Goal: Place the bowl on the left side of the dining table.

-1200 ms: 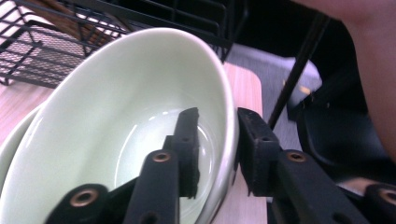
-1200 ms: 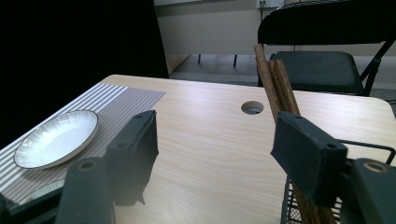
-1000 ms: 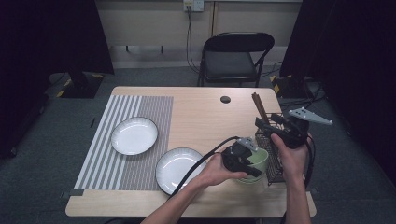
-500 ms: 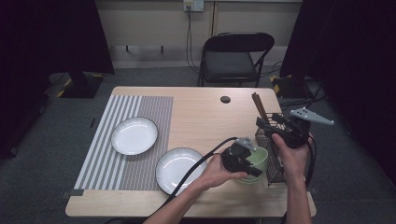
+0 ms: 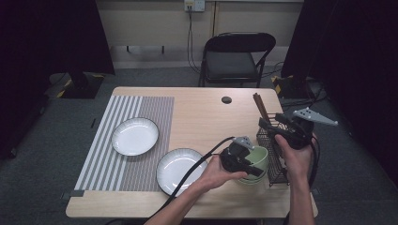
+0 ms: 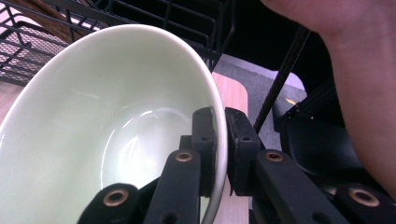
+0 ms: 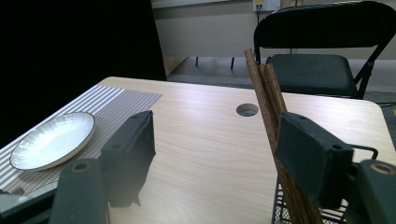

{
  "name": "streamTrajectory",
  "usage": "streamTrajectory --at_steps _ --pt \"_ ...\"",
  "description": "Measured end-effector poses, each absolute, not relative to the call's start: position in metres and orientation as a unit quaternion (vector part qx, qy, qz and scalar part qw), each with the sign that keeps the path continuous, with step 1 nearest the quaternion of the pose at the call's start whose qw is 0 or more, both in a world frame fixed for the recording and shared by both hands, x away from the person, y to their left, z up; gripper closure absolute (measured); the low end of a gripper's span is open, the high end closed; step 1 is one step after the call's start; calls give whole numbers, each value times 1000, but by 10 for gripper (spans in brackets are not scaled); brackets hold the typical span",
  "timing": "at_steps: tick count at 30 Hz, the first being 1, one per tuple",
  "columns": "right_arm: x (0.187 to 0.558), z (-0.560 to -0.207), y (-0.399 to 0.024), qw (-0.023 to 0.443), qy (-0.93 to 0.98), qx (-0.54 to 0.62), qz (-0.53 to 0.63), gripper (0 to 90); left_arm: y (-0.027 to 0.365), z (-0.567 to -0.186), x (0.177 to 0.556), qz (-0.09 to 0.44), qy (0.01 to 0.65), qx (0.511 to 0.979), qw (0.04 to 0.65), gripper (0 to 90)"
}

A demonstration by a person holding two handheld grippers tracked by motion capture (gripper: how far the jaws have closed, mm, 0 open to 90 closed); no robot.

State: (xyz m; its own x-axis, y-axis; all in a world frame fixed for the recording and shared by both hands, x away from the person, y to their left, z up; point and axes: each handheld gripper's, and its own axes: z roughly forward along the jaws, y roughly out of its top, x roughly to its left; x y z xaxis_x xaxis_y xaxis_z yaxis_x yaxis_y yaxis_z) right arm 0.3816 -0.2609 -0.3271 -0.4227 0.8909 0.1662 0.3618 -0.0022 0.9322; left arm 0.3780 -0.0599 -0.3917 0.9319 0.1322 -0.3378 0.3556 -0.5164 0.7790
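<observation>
A pale green bowl [image 5: 257,157] [image 6: 107,116] stands stacked on another by the table's front right edge. My left gripper [image 5: 253,168] [image 6: 220,116] is shut on its rim, one jaw inside and one outside. Beside the bowl is a black wire rack [image 5: 274,159] [image 6: 140,14] [image 7: 289,210] holding brown chopsticks [image 5: 259,107] [image 7: 264,88]. My right gripper [image 5: 265,124] [image 7: 215,135] hovers over the rack, open, and its jaws have just been opening a little further. The chopsticks rise close by its right-hand jaw, and no pad presses on them.
Two white plates [image 5: 135,136] [image 5: 180,165] lie on and beside a striped mat [image 5: 126,117] at the left; the farther plate [image 7: 51,140] is in the right gripper view. A cable hole [image 5: 226,100] [image 7: 247,109] marks the table's far side. A black folding chair [image 5: 234,56] stands behind the table.
</observation>
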Motion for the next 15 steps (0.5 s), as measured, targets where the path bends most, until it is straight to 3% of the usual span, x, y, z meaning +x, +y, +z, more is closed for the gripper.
streamTrajectory --at_steps 15 --pt "380 -324 -259 257 662 470 525 270 -32 -377 383 -110 153 844 501 834"
